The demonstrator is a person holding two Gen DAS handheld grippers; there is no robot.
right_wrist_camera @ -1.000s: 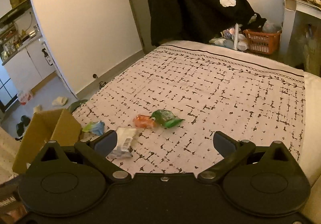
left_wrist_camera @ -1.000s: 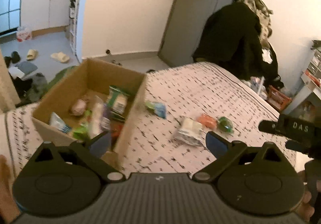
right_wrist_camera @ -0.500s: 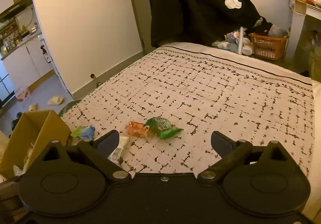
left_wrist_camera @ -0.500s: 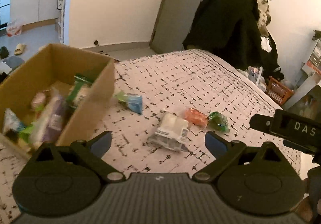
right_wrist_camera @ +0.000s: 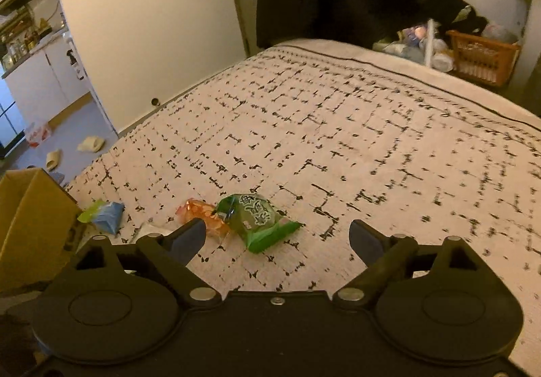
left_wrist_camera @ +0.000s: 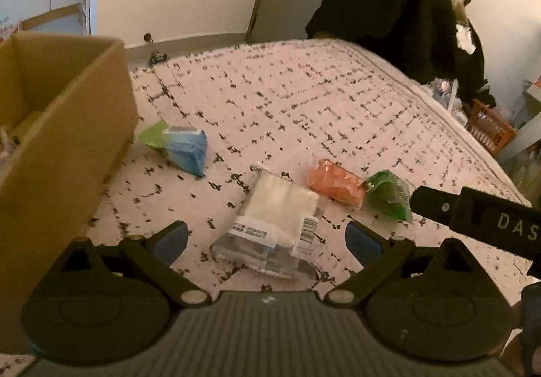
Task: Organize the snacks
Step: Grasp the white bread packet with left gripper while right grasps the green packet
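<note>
From the left wrist, the left gripper hangs spread wide and empty just above a white packet lying flat on the bedspread; a blue packet sits beside the cardboard box, and an orange packet touches a green packet to the right. The white packet looks light, soft and crinkly, likely slippery film; pinching across its narrow middle seems safest. From the right wrist, the right gripper is likewise spread and holding nothing, poised over the green packet, which looks puffy and light, best gripped across its body rather than by the flimsy sealed end.
</note>
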